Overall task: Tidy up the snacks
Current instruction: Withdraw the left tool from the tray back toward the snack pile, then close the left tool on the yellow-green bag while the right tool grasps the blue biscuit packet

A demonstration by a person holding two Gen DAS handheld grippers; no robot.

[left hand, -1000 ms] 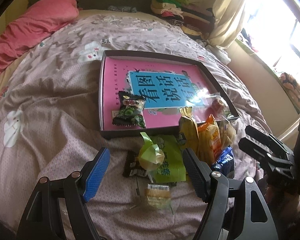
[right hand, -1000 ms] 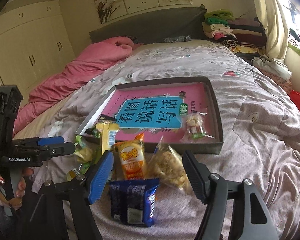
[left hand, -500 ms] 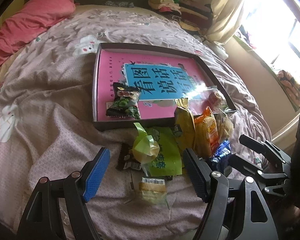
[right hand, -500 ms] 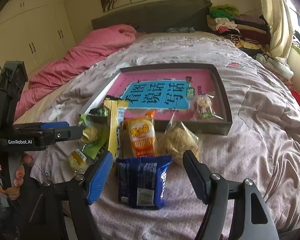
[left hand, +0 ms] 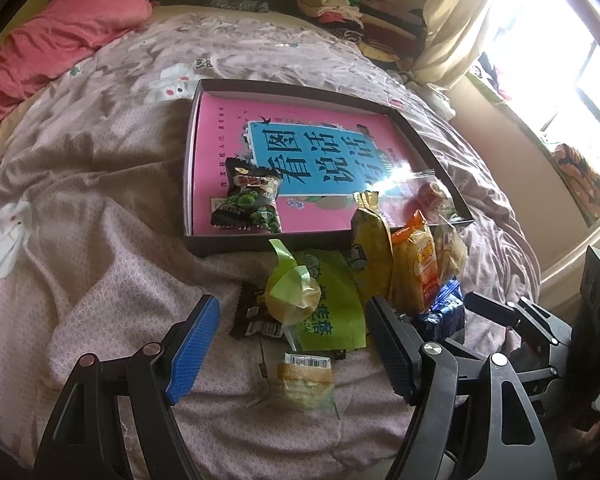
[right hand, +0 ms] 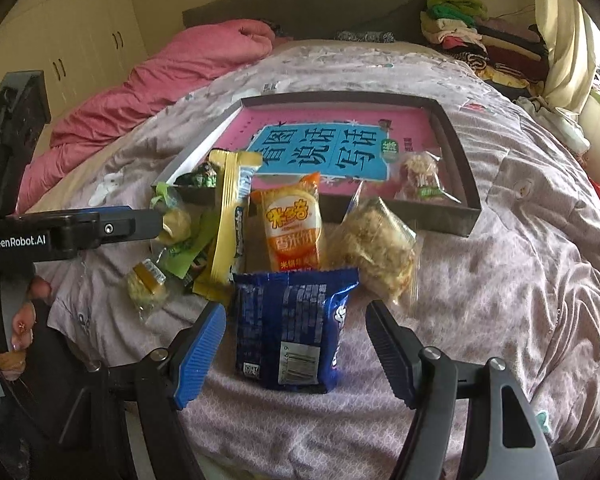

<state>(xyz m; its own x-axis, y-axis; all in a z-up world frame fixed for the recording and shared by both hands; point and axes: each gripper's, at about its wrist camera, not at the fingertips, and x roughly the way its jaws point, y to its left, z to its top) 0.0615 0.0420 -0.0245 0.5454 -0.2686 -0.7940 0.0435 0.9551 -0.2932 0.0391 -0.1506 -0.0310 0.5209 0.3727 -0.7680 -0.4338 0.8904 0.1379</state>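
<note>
One shallow tray (right hand: 456,184) lies on the bed (right hand: 520,264) and holds two snacks: a green pea pack (left hand: 248,204) and a clear-wrapped cake (right hand: 420,178). About eight more packets lie heaped before its near rim, among them one blue bag (right hand: 292,324). Left tool (left hand: 290,344) and right tool (right hand: 296,352) both stand apart, gripping nothing.

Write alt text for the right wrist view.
The open right gripper hovers over a blue snack bag lying on a bed. Beyond it lie an orange packet, a clear-wrapped pastry and a yellow packet, before a dark tray holding a pink book.
</note>
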